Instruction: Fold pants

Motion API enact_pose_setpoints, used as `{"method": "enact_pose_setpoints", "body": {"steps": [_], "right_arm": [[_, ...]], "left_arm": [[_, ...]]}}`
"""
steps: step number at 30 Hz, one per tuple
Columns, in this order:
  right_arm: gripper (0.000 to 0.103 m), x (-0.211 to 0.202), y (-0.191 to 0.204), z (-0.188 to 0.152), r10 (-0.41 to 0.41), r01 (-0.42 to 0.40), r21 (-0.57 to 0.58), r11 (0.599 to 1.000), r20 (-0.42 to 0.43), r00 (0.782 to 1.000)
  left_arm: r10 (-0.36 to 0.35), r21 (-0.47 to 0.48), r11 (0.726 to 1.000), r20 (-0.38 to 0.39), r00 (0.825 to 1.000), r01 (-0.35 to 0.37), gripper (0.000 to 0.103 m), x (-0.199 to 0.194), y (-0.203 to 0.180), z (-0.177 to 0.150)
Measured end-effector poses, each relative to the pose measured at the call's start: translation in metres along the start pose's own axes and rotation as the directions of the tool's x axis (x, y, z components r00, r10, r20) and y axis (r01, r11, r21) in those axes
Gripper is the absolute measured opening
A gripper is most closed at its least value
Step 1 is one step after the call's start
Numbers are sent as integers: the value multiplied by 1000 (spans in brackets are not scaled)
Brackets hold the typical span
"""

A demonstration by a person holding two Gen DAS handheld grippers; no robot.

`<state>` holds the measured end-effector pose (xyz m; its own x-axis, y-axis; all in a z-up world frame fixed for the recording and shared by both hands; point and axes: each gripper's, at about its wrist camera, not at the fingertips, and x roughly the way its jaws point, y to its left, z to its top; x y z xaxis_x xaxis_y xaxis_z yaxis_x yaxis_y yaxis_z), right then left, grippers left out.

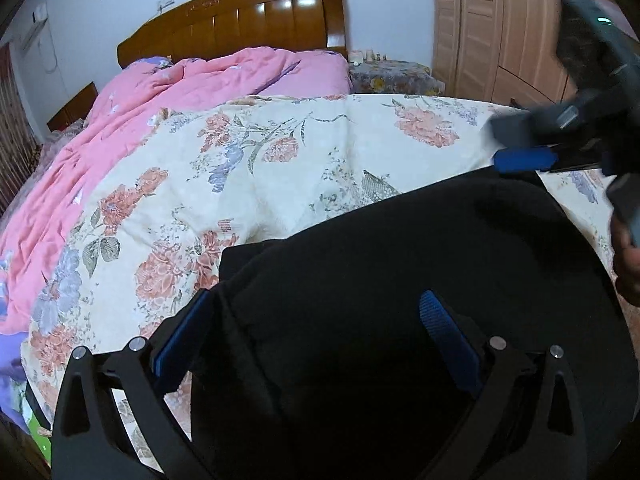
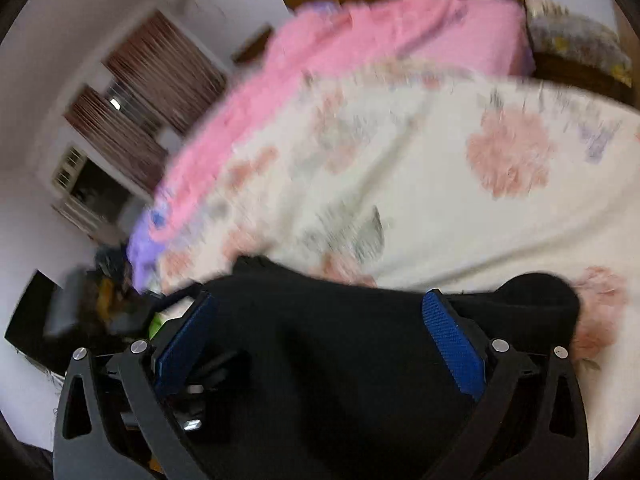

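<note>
Now, from the left wrist, the black pants (image 1: 380, 280) lie on the floral bedsheet (image 1: 280, 152); the left claw (image 1: 316, 336) stands spread wide over them, with the right claw (image 1: 524, 160) at their far edge. From the blurred right wrist, its blue pads (image 2: 452, 340) are spread, with pants between.

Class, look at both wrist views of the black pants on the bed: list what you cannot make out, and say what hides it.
- Pants, left wrist view: near part cut off by the bottom edge; black cloth hides any folds.
- Right gripper, left wrist view: motion blur; the far finger is hidden.
- Floral sheet, right wrist view: pattern smeared by blur.
- Nightstand items, left wrist view: too small to identify.
- Left gripper: pants hide the bed beneath.
</note>
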<state>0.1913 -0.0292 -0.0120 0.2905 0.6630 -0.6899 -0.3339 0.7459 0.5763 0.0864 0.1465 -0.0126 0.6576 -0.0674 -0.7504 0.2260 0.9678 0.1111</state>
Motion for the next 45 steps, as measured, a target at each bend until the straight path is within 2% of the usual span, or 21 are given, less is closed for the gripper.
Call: {"method": "enact_pose_setpoints", "body": {"steps": [2,4,5,7,10,12,13,15,18,20,22,24,26,27,30,31,33,35,38,40,45], "right_arm": [[98,-1,-3,4,-20,20,1,1000,55,998],[98,-8,-2,9,-110,108,20,994,100,989],[98,-11,-3,9,-108,105,40,994,107,988],[98,-22,1,0,-15,10,45,999,127,992],[99,-24,7,-17,30,-31,6,1000,102,994],[98,-13,-2,-23,-20,20,9,1000,68,997],[98,-11,-10,-24,13,-16,36,999,73,997],[98,-21,-15,-24,33,-44,85,995,124,992],[99,-48,-4,-31,-62,40,110,993,212,975],[99,-70,4,-51,-22,-4,107,994,242,970],[99,-89,17,-82,7,-28,76,997,259,966],[99,-100,30,-113,-56,52,22,998,254,966],[99,-101,42,-144,-227,243,-34,969,257,940],[99,-98,45,-155,-284,303,-45,952,243,928],[99,-86,47,-183,-353,374,-83,924,193,915],[99,-80,48,-190,-394,419,-109,902,194,898],[99,-83,48,-197,-405,437,-106,893,231,885],[99,-90,53,-197,-465,492,-83,866,225,856],[99,-115,71,-208,-523,567,-109,817,274,807],[99,-135,84,-218,-514,564,-85,821,320,796],[99,-163,117,-248,-509,549,-5,835,369,778]], "left_arm": [[-9,-11,1000,5,1000,9,101,-1,2,0],[-14,-19,1000,6,1000,14,101,-1,3,-1],[-12,-19,1000,5,1000,13,101,-1,3,-1],[-11,-16,1000,5,1000,11,101,-2,3,-1],[-16,-20,1000,5,1000,16,101,-2,3,-1],[-16,-21,1000,3,1000,16,101,-1,4,-1],[-16,-21,1000,3,1000,16,101,-1,4,-1],[-11,-15,1000,2,1000,11,101,-1,3,-1],[-5,-4,1000,2,1000,5,101,-2,1,-1],[-6,-35,999,23,1000,7,101,-15,5,-3],[-59,-62,996,68,996,63,101,-40,6,-10],[-89,-71,993,111,990,97,101,-66,1,-23],[-107,-40,993,105,989,112,101,-78,-11,-40],[-106,-22,994,94,990,109,101,-79,-18,-47],[-71,32,997,46,996,69,101,-71,-34,-64],[-50,40,998,50,998,48,101,-69,-37,-69],[-55,28,998,65,996,54,102,-66,-37,-73],[-60,5,998,56,997,60,102,-65,-33,-73],[-8,2,1000,72,997,8,101,-88,-33,-73],[-11,13,1000,111,994,10,101,-113,-33,-76],[91,-17,996,222,971,-89,102,-183,-37,-92]]}}
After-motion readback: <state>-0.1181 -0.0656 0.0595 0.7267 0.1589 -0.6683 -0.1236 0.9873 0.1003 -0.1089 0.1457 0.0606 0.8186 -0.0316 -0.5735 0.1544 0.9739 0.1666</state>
